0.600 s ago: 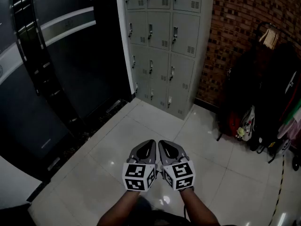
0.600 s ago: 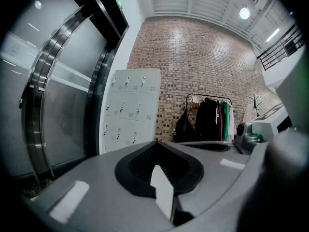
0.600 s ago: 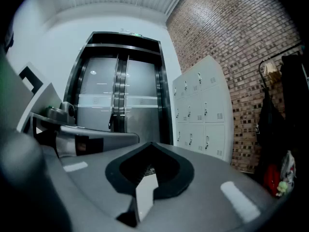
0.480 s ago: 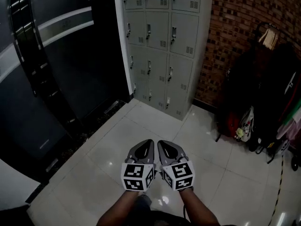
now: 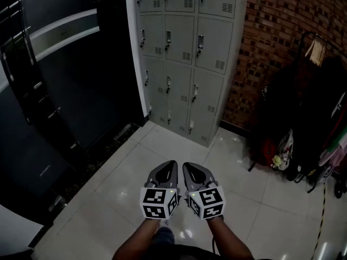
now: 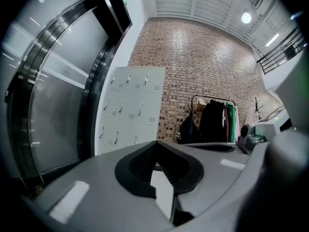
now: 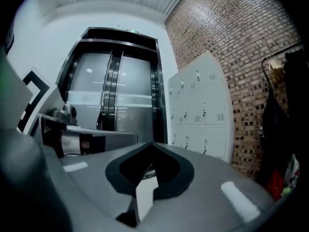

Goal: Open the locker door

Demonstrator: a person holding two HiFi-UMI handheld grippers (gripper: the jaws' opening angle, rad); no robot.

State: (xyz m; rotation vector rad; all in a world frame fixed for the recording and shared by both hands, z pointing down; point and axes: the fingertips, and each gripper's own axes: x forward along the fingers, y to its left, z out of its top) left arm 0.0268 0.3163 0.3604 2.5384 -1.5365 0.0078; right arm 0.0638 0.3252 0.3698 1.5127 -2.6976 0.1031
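Observation:
A grey bank of lockers (image 5: 184, 53) stands against the wall ahead, its small doors all closed, each with a handle and a vent. It also shows in the left gripper view as the lockers (image 6: 130, 110) and in the right gripper view as the lockers (image 7: 200, 115). My left gripper (image 5: 169, 168) and right gripper (image 5: 190, 169) are side by side low over the tiled floor, well short of the lockers. Both are shut with nothing between the jaws, as the left gripper (image 6: 157, 145) and right gripper (image 7: 150, 146) also show.
A dark glass door with black frames (image 5: 65, 80) fills the left. A brick wall (image 5: 282, 37) runs to the right of the lockers. A clothes rack with dark coats and bags (image 5: 309, 112) stands at the right. White floor tiles (image 5: 244, 199) lie between me and the lockers.
The lockers have shifted a little left and lower in the head view and look slightly nearer. Both grippers keep the same pose, side by side and shut.

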